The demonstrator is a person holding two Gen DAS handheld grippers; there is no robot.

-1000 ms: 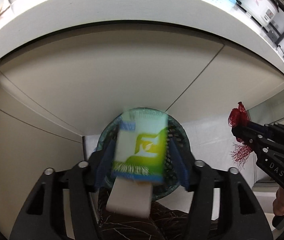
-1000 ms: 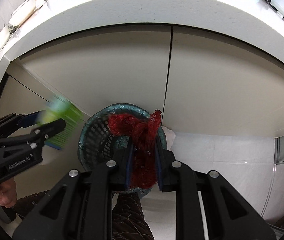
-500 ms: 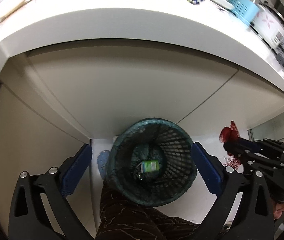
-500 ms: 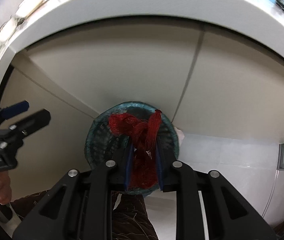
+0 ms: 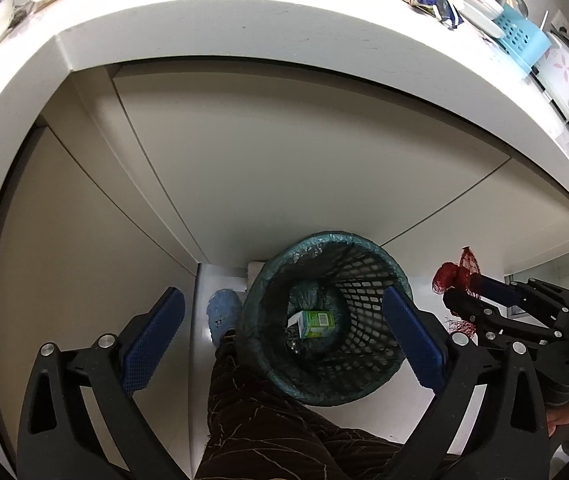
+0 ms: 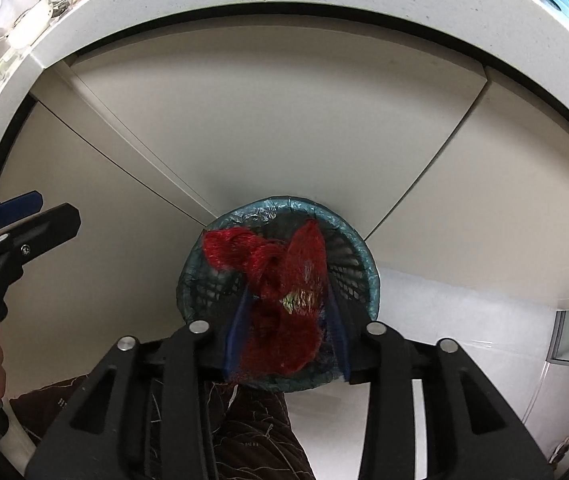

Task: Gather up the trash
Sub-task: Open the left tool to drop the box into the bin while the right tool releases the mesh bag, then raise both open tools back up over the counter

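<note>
Both claws over bin rim (image 5: 326, 236): L claw (image 5: 284, 336) spread wide, empty; R claw (image 6: 286, 336) opening w/ red net (image 6: 284, 280) between pads.

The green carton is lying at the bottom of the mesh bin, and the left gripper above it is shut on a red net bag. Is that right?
Wrong gripper. In the left wrist view the left gripper stands wide open and empty above the green carton in the mesh bin. The red net bag hangs between the opening jaws of the right gripper.
</note>
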